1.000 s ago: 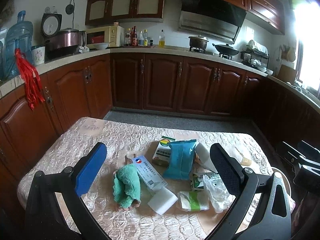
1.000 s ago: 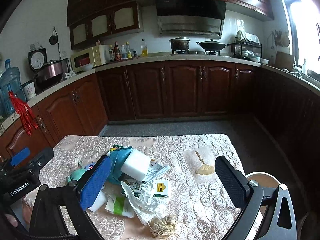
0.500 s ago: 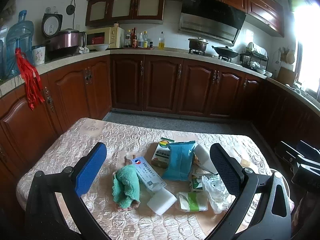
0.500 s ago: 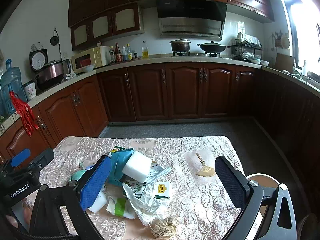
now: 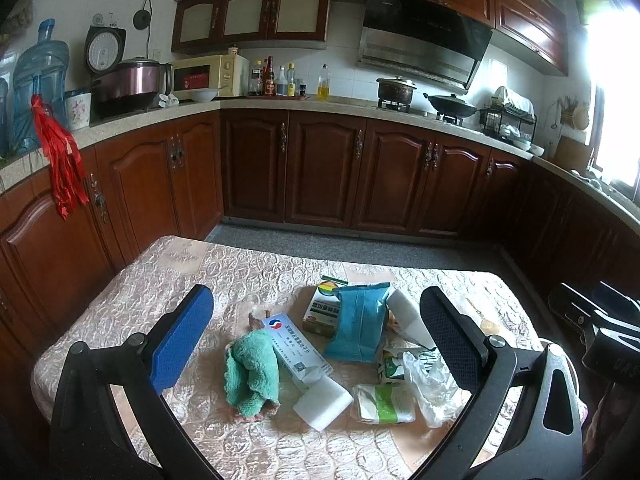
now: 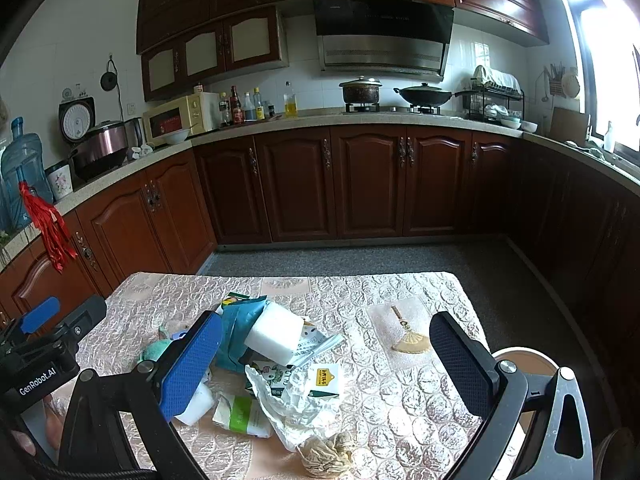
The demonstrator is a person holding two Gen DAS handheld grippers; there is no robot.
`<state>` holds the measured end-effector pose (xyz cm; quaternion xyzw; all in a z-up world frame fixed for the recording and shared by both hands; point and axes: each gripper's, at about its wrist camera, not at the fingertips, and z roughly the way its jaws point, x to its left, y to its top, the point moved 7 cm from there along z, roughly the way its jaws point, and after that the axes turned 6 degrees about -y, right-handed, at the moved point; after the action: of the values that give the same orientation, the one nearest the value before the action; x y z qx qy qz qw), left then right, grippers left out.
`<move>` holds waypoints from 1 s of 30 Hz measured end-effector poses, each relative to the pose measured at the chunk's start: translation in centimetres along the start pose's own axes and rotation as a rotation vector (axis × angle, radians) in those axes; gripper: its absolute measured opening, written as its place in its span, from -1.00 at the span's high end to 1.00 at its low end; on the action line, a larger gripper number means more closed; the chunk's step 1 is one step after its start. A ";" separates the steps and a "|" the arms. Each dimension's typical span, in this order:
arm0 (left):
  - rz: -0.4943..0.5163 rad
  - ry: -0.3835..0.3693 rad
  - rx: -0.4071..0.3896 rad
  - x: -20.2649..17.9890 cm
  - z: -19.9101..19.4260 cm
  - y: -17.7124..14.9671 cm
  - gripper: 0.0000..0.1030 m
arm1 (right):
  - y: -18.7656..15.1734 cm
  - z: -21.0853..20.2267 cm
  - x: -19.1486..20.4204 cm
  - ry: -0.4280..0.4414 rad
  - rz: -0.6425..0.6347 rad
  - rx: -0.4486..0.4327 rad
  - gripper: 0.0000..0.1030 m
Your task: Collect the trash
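A pile of trash lies on the table (image 5: 132,292): a green cloth (image 5: 252,372), a white medicine box (image 5: 298,346), a blue pouch (image 5: 358,330), a green-and-white carton (image 5: 324,310), white foam blocks (image 5: 322,400), a green wrapper (image 5: 384,404) and a crumpled plastic bag (image 5: 430,380). My left gripper (image 5: 316,336) is open and empty above the pile. My right gripper (image 6: 326,356) is open and empty over the same pile, with the plastic bag (image 6: 288,400), a foam block (image 6: 274,338) and a crumpled brown paper (image 6: 326,456) below it.
A small fan-shaped charm (image 6: 410,342) lies on the table's right part (image 6: 420,292). A round bin rim (image 6: 528,362) shows beyond the table's right edge. Dark wood cabinets (image 5: 324,168) line the walls across a grey floor.
Both grippers have risen or tilted slightly, so the pile sits a little lower in both views. Nothing on the table has moved.
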<state>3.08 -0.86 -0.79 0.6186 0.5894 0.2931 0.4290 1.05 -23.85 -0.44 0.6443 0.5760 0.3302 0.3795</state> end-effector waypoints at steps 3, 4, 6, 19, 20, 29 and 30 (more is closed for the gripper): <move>0.000 -0.001 -0.005 0.0 -0.1 0.1 -0.99 | -0.1 0.0 0.1 0.001 0.001 -0.003 -0.99; 0.000 -0.001 -0.006 0.0 -0.1 0.2 -0.99 | -0.1 0.0 0.1 0.000 0.001 -0.003 -0.99; 0.001 0.000 -0.005 -0.1 -0.1 0.2 -0.99 | -0.1 0.0 0.1 0.001 0.000 -0.002 -0.99; -0.001 -0.003 -0.006 0.0 -0.1 0.2 -0.99 | 0.1 -0.2 0.3 0.003 -0.009 -0.016 -0.99; -0.001 -0.002 -0.007 -0.1 -0.1 0.2 -0.99 | 0.1 -0.2 0.3 0.003 -0.009 -0.017 -0.99; -0.004 -0.006 -0.004 0.0 0.0 0.2 -0.99 | 0.0 -0.1 0.3 0.001 -0.010 -0.011 -0.99; -0.004 -0.007 -0.004 0.0 0.0 0.2 -0.99 | 0.0 -0.1 0.3 0.001 -0.010 -0.010 -0.99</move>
<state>3.17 -0.81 -0.61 0.6178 0.5886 0.2913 0.4326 1.03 -23.55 -0.43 0.6393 0.5778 0.3313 0.3843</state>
